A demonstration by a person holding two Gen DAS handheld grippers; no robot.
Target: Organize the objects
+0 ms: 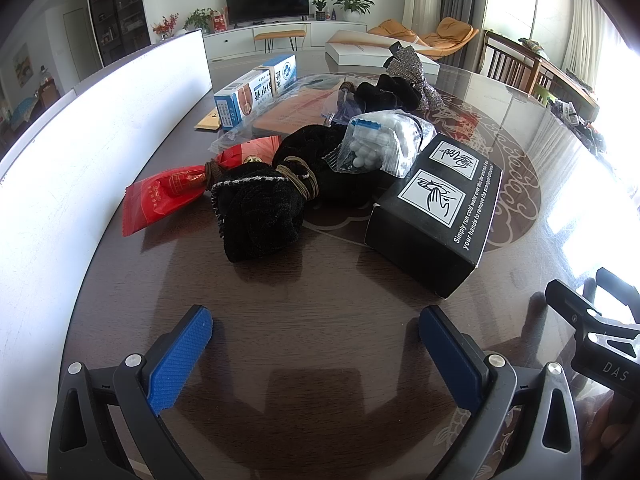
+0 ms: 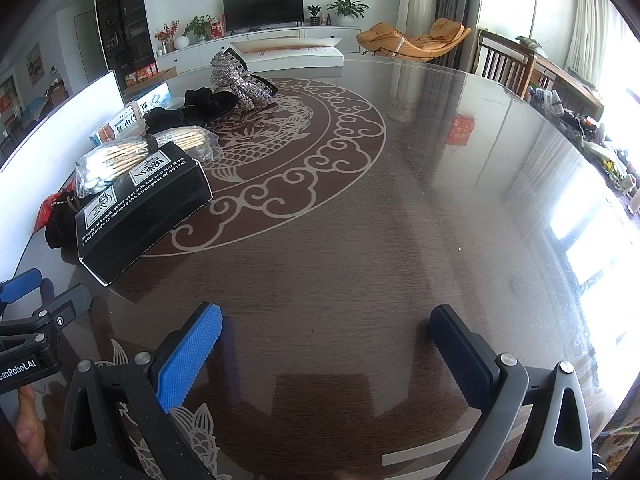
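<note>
The left gripper (image 1: 316, 344) is hovering wide open over the table (image 1: 320, 292), gripping nothing; the black box (image 1: 434, 216) is lying at 1 o'clock and the black cloth bundle (image 1: 260, 208) at 11 o'clock. The right gripper (image 2: 326, 344) is likewise gaping empty, the black box (image 2: 140, 216) sitting at its 10 o'clock.

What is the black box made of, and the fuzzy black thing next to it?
The black box looks like matte printed cardboard: sharp folded edges, white printing on top. The fuzzy black thing seems to be soft plush cloth, maybe velvet, with a nubby surface, bunched and tied with thin bands.
</note>
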